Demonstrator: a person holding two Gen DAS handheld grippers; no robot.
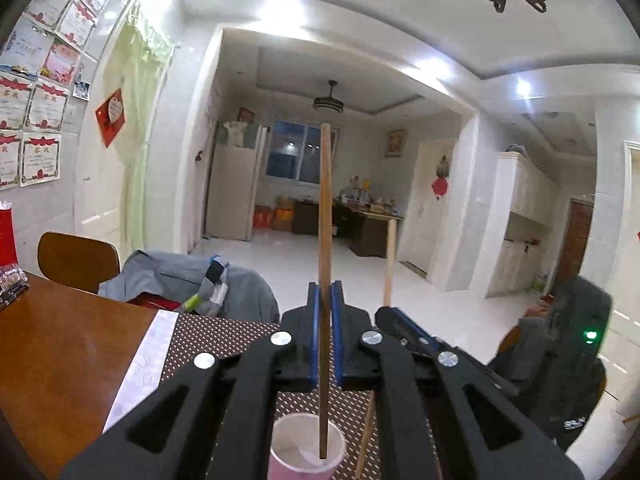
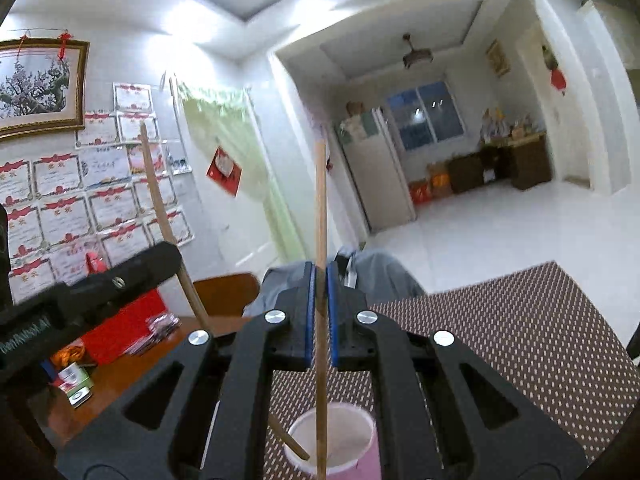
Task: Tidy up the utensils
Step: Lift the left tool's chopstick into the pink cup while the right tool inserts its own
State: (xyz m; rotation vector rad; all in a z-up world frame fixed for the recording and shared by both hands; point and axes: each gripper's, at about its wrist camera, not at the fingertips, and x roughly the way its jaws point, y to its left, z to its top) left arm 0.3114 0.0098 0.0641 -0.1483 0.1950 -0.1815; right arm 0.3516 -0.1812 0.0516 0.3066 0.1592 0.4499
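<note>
Over the dotted placemat [image 2: 520, 320], one wooden chopstick [image 1: 325, 240] is clamped upright by the left gripper [image 1: 325, 300], the other chopstick [image 2: 320, 240] by the right gripper [image 2: 319, 280]; both jaw pairs are closed on the shafts. Lower tips sit in or just above the pink paper cup [image 1: 306, 452]. Sticks judged light, stiff, smooth; mid-shaft hold suits. Cup judged easily tipped. Grippers are crowded close; collision is the likely risk.
</note>
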